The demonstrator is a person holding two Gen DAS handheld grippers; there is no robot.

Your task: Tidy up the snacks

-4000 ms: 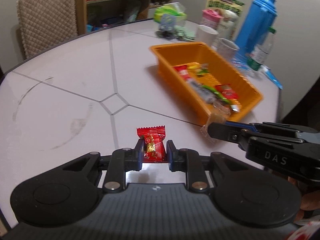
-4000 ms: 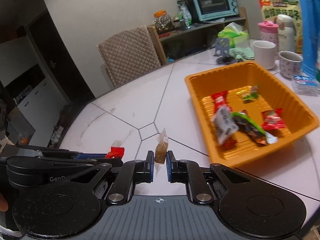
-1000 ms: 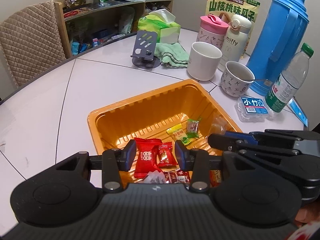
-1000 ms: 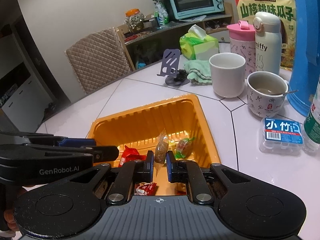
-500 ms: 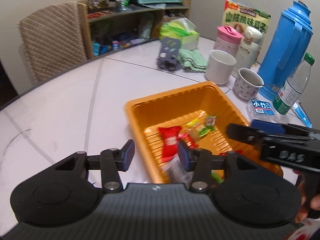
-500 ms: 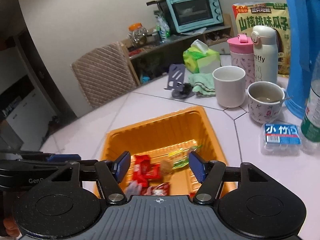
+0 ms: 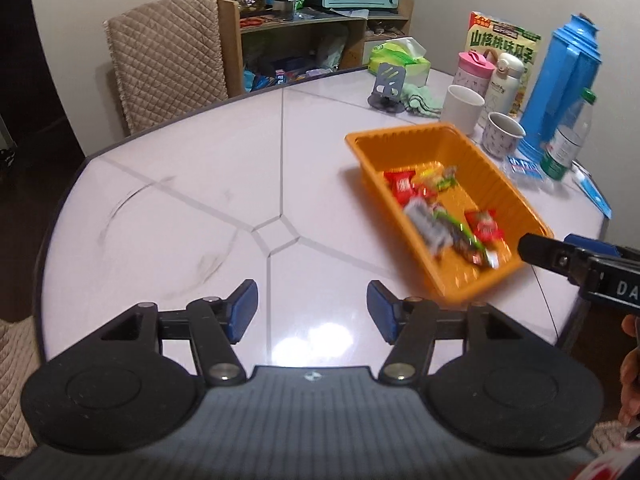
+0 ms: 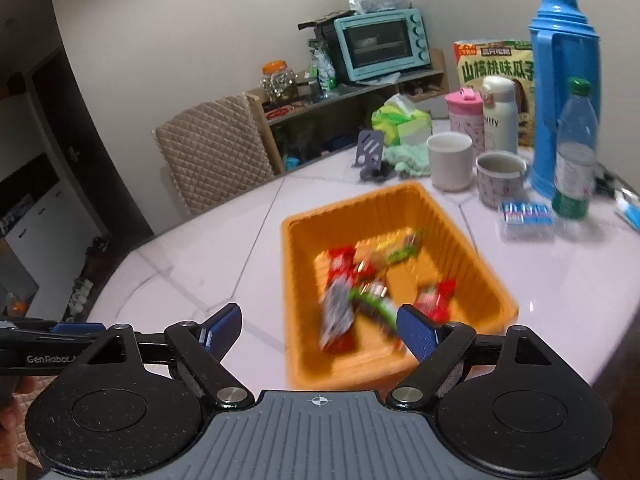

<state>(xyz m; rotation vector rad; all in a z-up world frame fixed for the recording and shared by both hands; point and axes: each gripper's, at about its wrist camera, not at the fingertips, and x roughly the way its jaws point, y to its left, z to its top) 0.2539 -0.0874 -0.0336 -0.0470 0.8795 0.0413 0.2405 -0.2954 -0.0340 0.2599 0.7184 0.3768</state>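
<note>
An orange tray (image 7: 496,184) stands on the white table and holds several wrapped snacks, among them a red packet (image 7: 402,186) and a green one (image 7: 448,180). It also shows in the right wrist view (image 8: 304,264), blurred by motion. My left gripper (image 7: 312,308) is open and empty, above the bare table to the left of the tray. My right gripper (image 8: 320,330) is open and empty, above the tray's near end. Its tip shows in the left wrist view (image 7: 540,250).
Behind the tray stand a white mug (image 7: 464,110), a patterned cup (image 7: 502,134), a blue thermos (image 7: 560,80), a water bottle (image 7: 568,140), a phone stand (image 7: 386,88) and a tissue pack (image 7: 396,56). A quilted chair (image 7: 168,60) is at the table's far edge.
Both grippers have let go of their snacks into the tray and opened wide. Both have pulled back and away from the tray, the left one moving off to the left over the bare table.
</note>
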